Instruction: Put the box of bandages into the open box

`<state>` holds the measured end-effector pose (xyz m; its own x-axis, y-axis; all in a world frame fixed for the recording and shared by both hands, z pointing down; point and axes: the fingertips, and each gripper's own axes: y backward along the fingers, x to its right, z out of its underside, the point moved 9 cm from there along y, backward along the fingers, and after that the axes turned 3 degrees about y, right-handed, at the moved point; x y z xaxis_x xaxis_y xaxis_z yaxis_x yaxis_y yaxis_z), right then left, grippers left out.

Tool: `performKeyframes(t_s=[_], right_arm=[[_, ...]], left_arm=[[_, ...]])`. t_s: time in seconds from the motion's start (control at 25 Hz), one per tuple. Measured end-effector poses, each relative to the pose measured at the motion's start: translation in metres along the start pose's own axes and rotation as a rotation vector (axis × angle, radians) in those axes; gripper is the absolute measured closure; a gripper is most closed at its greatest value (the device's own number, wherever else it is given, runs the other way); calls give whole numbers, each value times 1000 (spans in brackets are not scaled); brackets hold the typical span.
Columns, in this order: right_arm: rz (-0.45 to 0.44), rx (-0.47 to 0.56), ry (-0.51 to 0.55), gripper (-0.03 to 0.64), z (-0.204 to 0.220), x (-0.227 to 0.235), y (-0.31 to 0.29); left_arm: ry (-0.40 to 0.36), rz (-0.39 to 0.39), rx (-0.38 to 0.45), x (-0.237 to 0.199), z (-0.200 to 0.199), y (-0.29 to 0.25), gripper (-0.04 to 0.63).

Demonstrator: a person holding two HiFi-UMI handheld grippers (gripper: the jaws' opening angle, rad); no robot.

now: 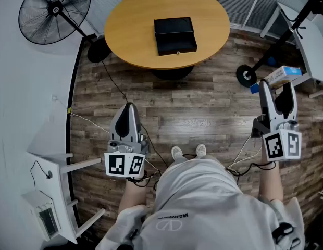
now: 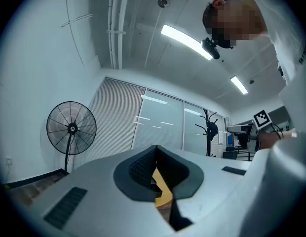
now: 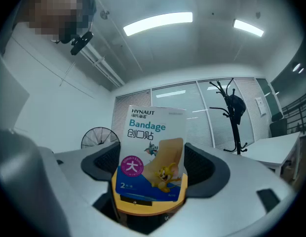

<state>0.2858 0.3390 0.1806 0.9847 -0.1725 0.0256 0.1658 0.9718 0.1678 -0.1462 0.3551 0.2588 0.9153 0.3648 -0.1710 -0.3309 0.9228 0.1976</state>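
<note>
A black open box (image 1: 175, 35) lies with its lid back on the round wooden table (image 1: 130, 20), well ahead of me. My right gripper (image 1: 277, 90) is raised at the right, shut on the box of bandages (image 1: 283, 75). In the right gripper view the blue and white bandage box (image 3: 150, 152) stands upright between the dark pads (image 3: 205, 164), with the table (image 3: 148, 209) far behind it. My left gripper (image 1: 129, 108) hangs over the floor at the left, shut and holding nothing. Its pads (image 2: 138, 169) meet, with only a sliver of the table showing past them.
A standing fan (image 1: 54, 7) is left of the table, its base (image 1: 98, 50) by the table's edge. A white desk (image 1: 312, 40) and a stand's round foot (image 1: 246, 75) are at the right. A white rack (image 1: 49, 212) stands at my left. Cables (image 1: 94, 123) run over the wood floor.
</note>
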Motion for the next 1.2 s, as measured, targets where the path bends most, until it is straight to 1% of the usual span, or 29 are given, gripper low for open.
performKeyframes(t_s=[0.16,0.4,0.68,0.92,1.2], right_arm=[[-1,-14,8,199,-4,-1,4],[5,-34,6,199,-1,3,6],[2,-32,1,199,-3,19,16],[-32,-25,-14,199,0,27,20],[-75,-32,-24,198,5,57,29]], left_arm=[[2,-1,-14,5,-4,5,588],[-7,-1,-12,10,-6,4,588],[-23,-4,-12,31,-8,8,588],[-35,-14,-17,43,-6,12,588],[-56,-36,-11,81,-6,13,588]])
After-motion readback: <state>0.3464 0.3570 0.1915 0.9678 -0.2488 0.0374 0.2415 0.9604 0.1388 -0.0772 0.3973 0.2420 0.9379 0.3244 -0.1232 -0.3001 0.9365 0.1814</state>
